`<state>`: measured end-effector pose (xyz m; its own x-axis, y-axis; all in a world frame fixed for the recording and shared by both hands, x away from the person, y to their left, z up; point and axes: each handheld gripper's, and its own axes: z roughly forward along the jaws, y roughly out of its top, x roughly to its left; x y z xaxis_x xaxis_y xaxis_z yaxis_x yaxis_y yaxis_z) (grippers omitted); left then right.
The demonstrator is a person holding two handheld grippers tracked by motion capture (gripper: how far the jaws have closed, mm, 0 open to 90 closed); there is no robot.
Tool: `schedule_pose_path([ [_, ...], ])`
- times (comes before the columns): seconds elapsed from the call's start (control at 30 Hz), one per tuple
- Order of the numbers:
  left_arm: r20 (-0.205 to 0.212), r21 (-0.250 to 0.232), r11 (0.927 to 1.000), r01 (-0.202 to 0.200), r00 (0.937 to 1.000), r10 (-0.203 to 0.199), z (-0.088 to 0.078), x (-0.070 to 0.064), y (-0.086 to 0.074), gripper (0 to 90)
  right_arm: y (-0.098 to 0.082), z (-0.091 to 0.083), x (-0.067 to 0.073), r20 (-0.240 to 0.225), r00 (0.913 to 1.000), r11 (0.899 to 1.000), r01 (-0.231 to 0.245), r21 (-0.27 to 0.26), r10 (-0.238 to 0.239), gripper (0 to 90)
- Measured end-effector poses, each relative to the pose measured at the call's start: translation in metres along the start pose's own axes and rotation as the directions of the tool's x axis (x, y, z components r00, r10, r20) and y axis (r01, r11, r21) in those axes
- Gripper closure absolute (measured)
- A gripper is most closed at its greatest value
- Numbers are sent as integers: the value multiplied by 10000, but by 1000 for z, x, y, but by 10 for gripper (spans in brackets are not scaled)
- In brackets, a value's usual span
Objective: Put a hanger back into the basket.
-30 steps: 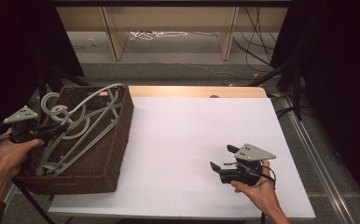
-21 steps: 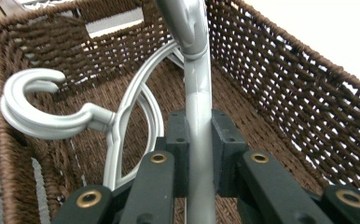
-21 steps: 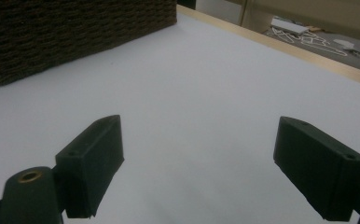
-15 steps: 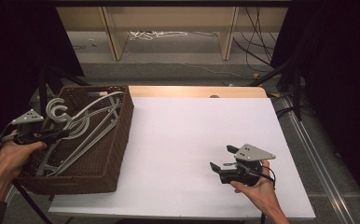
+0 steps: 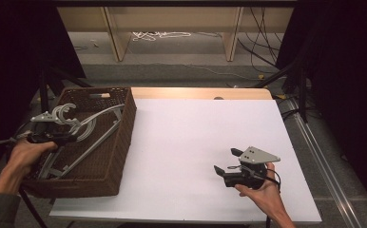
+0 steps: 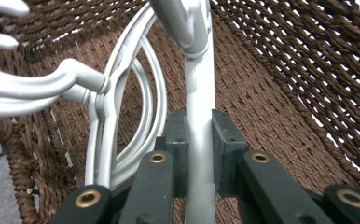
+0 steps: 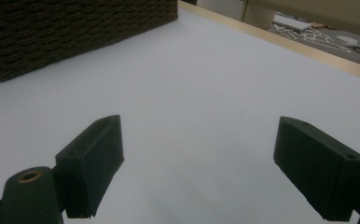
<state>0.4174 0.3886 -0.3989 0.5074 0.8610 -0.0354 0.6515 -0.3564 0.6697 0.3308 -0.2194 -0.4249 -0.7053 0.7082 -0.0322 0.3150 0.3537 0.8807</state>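
Over at the table's left edge, the left gripper (image 6: 199, 140) has its two black pads clamped tight on the flat bar of one silver-white hanger (image 6: 199, 93), which lies down inside the single brown wicker basket (image 5: 124, 137) with more hangers of the same kind (I make out at least three hooks (image 5: 62, 113) bunched at the left rim, though the tangle is too close to count for certain). The right gripper (image 5: 229, 161) sits in the person's hand low over the bare white table top (image 5: 186, 137), jaws spread wide apart with nothing between them, well away from the basket.
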Motion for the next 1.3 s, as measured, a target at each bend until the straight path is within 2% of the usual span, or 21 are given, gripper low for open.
schedule_pose_path([
  [0.13,-359,-162,9994,299,9989,-305,4,2,-2,763,0,0,1,3,10000,10000,-2,-28,2,167],
  [0.17,-489,137,9992,384,9981,-377,4,2,-1,748,0,1,0,22,10000,10000,27,-52,-27,167],
  [0.23,-659,179,9986,507,9966,-494,6,2,-1,718,0,1,0,8,10000,10000,-28,-15,28,167],
  [0.27,-761,168,9965,821,9938,-806,9,6,-2,710,-1,1,0,11,10000,10000,0,20,0,167],
  [0.37,-910,69,9942,1074,9902,-1064,10,7,-2,684,-1,1,0,-4,10000,10000,12,30,-12,168],
  [0.4,-1471,-108,9922,1240,9813,-1243,10,7,-3,663,0,1,0,7,10000,10000,-4,9,4,167],
  [0.43,-1620,-188,9901,1392,9768,-1404,7,8,-4,617,0,1,0,1,10000,10000,-5,-8,5,168],
  [0.47,-1620,-188,9901,1392,9768,-1404,7,8,-4,575,0,1,1,10,10000,10000,9,-9,-9,167],
  [0.5,-1702,-581,9793,1938,9647,-2010,3,9,-7,537,-1,0,1,-17,10000,10000,-6,-18,6,168],
  [0.53,-1702,-581,9793,1938,9647,-2010,3,9,-7,516,-1,0,1,-17,10000,10000,-6,-18,6,168],
  [0.6,-1928,-1079,9686,2241,9510,-2416,-8,10,-10,462,-1,2,1,-61,10000,10000,41,27,-41,167],
  [0.63,-1928,-1079,9686,2241,9510,-2416,-8,10,-10,429,-1,2,1,-61,10000,10000,41,27,-41,167],
  [0.73,-1966,-2151,9386,2697,9295,-3122,-17,7,-9,390,-1,3,2,0,10000,10000,-14,-63,14,167],
  [0.87,-1867,-2535,9297,2671,9295,-3180,-21,0,-6,307,-1,2,2,-55,10000,10000,-16,24,16,167],
  [0.97,-1635,-2896,9271,2378,9421,-2927,-25,-11,-2,282,-1,2,1,-58,10000,10000,-3,-31,2,167],
  [1.0,-1525,-3024,9299,2093,9524,-2640,-28,-20,2,260,-1,2,2,-69,10000,10000,-41,-10,41,167],
  [1.1,-1498,-3116,9303,1937,9567,-2494,-30,-29,6,209,-1,2,1,-21,10000,10000,-7,-62,7,167],
  [1.13,-1386,-3219,9299,1780,9627,-2323,-32,-38,10,195,-1,2,1,-36,10000,10000,-52,-14,52,167],
  [1.17,-1320,-3271,9286,1753,9645,-2286,-32,-42,12,179,-1,2,2,-40,10000,10000,-53,-24,53,168],
  [1.2,-1205,-3351,9249,1796,9654,-2311,-34,-46,13,166,-1,2,2,-29,10000,10000,-51,-45,51,167],
  [1.3,-581,-3754,9034,2071,9675,-2459,-37,-58,17,163,-1,1,2,-35,10000,9999,-89,-85,88,167],
])
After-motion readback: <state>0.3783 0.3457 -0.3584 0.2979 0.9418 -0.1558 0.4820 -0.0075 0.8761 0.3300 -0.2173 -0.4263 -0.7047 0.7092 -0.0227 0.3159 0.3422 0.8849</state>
